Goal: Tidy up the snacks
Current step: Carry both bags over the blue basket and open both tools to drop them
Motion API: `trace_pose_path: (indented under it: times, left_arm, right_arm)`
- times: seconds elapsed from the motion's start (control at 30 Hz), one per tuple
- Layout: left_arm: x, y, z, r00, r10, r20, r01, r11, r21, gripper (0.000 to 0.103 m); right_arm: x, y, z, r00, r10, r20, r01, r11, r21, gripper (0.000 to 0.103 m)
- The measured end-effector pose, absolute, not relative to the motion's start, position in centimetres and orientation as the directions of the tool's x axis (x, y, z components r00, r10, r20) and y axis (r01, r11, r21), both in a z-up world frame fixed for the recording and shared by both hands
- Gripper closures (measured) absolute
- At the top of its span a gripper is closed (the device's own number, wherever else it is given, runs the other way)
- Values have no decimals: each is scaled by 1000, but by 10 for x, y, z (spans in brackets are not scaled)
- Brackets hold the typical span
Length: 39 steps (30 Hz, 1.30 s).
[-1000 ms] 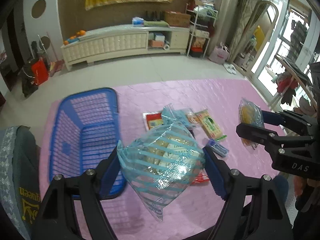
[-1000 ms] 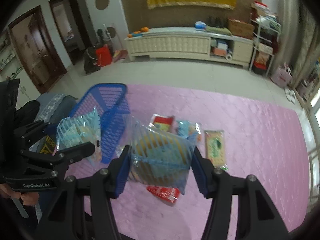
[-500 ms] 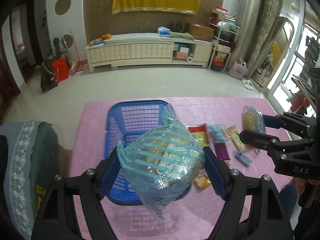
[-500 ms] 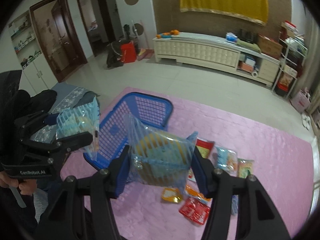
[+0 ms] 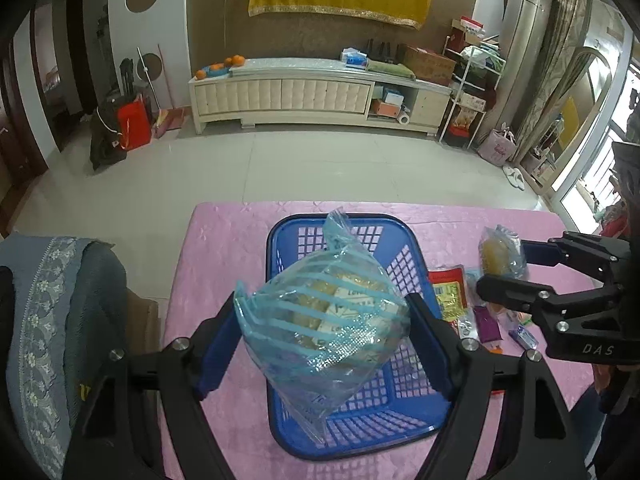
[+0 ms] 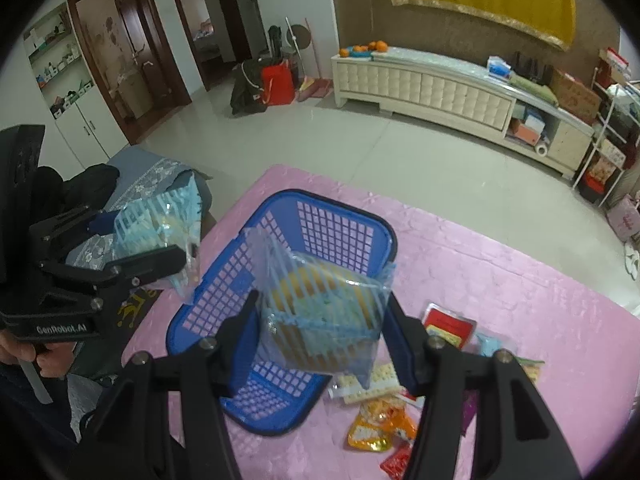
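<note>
My left gripper is shut on a clear bag with pale blue stripes, full of small wrapped snacks, and holds it just above the blue mesh basket. The right gripper is shut on a similar striped bag with yellow contents over the basket's right side. In the left wrist view the right gripper shows at the right with its bag. In the right wrist view the left gripper and its bag are at the left.
Loose snacks lie on the pink tablecloth right of the basket: a red packet, an orange one and several more. A grey patterned chair cover stands off the table's left edge. Beyond the table is tiled floor.
Both grippers have swung left across the table with their bags. The basket has come from the left side of each view to directly under the bags, and the loose snacks have slid off right.
</note>
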<state>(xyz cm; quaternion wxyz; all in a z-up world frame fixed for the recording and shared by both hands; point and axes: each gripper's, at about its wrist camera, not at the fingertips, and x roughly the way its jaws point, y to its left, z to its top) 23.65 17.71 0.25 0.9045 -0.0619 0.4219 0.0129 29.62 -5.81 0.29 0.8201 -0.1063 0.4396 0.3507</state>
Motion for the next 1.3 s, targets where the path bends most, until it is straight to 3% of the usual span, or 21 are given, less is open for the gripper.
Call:
trace_pose_path:
  times: [0.67,0.77,0.8,0.83,0.9,1.3]
  left_arm:
    - [328,196,-49,548,-92,-831,-61,987,-149,25]
    - [333,198,-54,541,-91,-836,-59,988,-145,22]
    - [335,200,-56,540,-86,-837,-67,987,-144,22]
    - [336,202,-56,543,-81,-836,-74,987,-144,21]
    - [337,204,-55,549,-81,-832,-80,986,-149,21]
    - [307,180,-44,556,-47,-830,-53,994,-91,21]
  right_arm:
    - [360,-17,-40,317,394,-863,-656,748,100,41]
    - [367,-19,-41,329,391,-860,-646,757,97,37]
    - [369,-21,-41,328,398,-857,-639,761,109,32]
    - [371,-21,-42,323,408,-854,-638,760,122,21]
    - [374,-22,-43,323,402,-857,-634,764,120,12]
    - [363,-49,-33,355,397,-846,-600,791,119,12]
